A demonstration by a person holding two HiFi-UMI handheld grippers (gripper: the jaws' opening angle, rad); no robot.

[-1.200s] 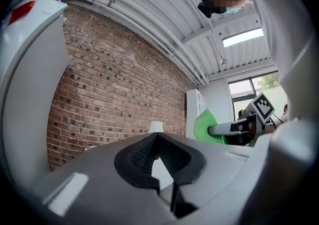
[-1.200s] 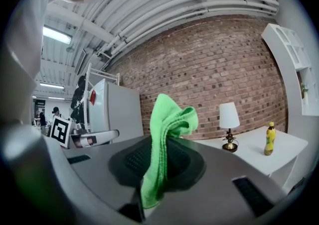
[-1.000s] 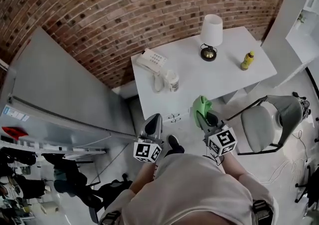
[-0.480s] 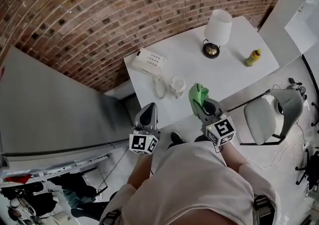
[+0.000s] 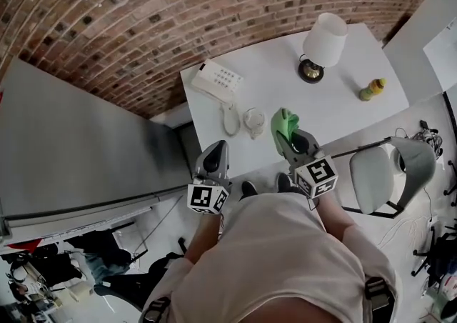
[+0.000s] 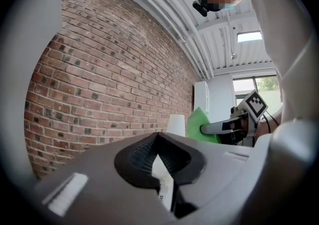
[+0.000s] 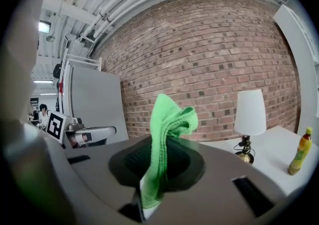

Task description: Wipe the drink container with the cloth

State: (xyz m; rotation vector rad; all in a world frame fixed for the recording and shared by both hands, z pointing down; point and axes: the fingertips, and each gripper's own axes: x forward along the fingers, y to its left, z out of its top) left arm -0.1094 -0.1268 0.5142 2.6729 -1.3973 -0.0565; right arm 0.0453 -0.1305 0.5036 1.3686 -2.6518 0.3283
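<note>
A yellow drink bottle (image 5: 374, 88) with a green cap stands near the right end of the white table (image 5: 335, 111); the right gripper view shows the bottle (image 7: 301, 152) far right, well away. My right gripper (image 5: 291, 139) is shut on a green cloth (image 5: 285, 125) that sticks up from its jaws over the table's near edge. In the right gripper view the cloth (image 7: 167, 129) rises from the right gripper (image 7: 158, 162). My left gripper (image 5: 214, 161) is held short of the table, shut with nothing in it; the left gripper (image 6: 158, 155) points at the brick wall.
On the table stand a white lamp (image 5: 322, 43), a white desk phone (image 5: 216, 82) and a small pale cup (image 5: 254, 120). A grey chair (image 5: 389, 171) sits right of the table. A grey cabinet (image 5: 86, 150) flanks the left, and a brick wall (image 5: 178, 7) runs behind.
The table has come nearer and shifted in the head view. The right gripper with the cloth now reaches over the table's near edge. Both grippers keep their grip state.
</note>
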